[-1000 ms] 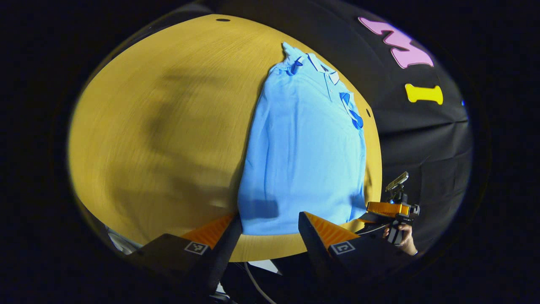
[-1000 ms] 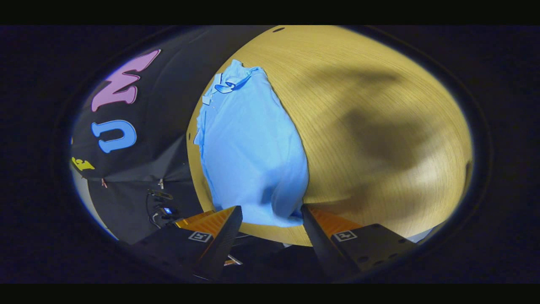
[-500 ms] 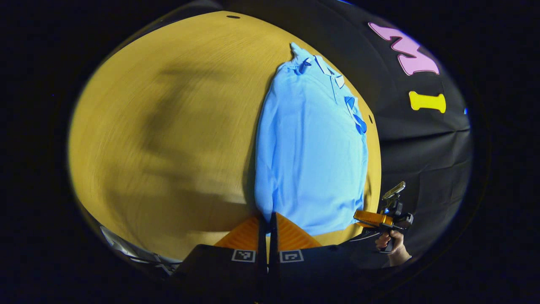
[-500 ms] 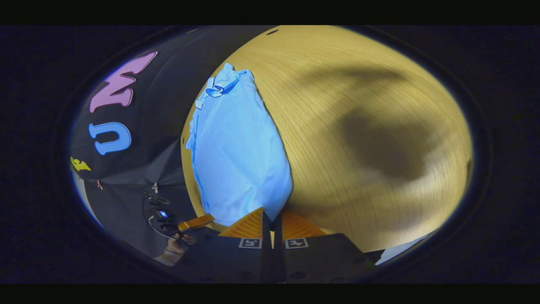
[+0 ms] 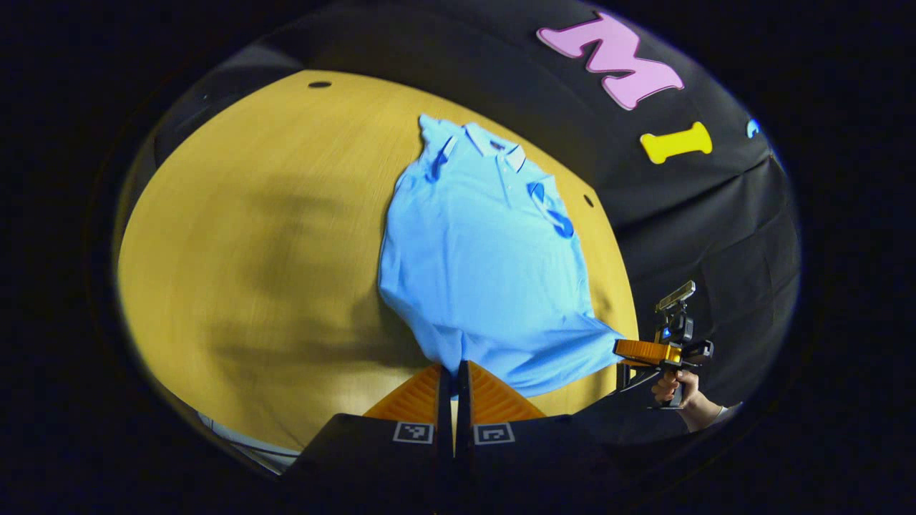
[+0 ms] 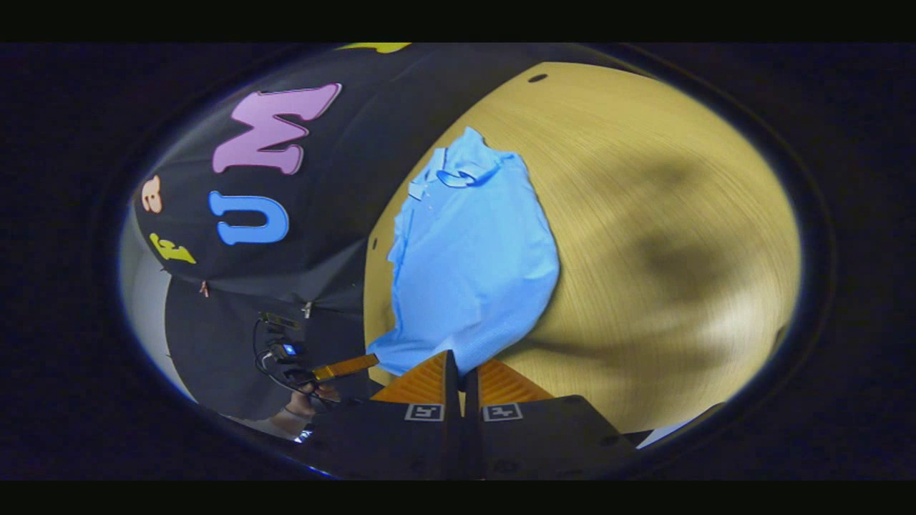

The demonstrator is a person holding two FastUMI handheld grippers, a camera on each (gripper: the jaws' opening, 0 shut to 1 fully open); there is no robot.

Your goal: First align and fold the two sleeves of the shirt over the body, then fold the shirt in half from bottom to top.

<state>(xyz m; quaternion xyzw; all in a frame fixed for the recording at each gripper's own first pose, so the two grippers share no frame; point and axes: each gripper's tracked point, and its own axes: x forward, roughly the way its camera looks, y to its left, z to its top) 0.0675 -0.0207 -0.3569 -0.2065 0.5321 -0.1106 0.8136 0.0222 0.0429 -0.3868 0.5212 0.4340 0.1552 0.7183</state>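
Note:
A light blue polo shirt (image 5: 486, 265) lies on the yellow wooden table (image 5: 272, 236), collar at the far end, sleeves folded over the body. My left gripper (image 5: 452, 370) is shut on the shirt's bottom hem at one corner, and the hem is lifted off the table there. In the right gripper view the shirt (image 6: 472, 265) stretches away from my right gripper (image 6: 461, 363), which is shut on the opposite hem corner. The right gripper (image 5: 621, 348) also appears in the left gripper view, held by a hand (image 5: 673, 390), pulling the hem corner taut. The left gripper (image 6: 371, 360) shows low left in the right gripper view.
The round table's edge (image 5: 615, 286) runs close beside the shirt, with the black cloth wall (image 5: 715, 229) beyond it. Bare wood (image 6: 658, 236) spreads wide on the shirt's other side. A small dark hole (image 5: 319, 84) marks the far tabletop.
Both grippers went from open to shut on the hem corners. Since then both have risen, lifting the bottom hem off the table and stretching it between them.

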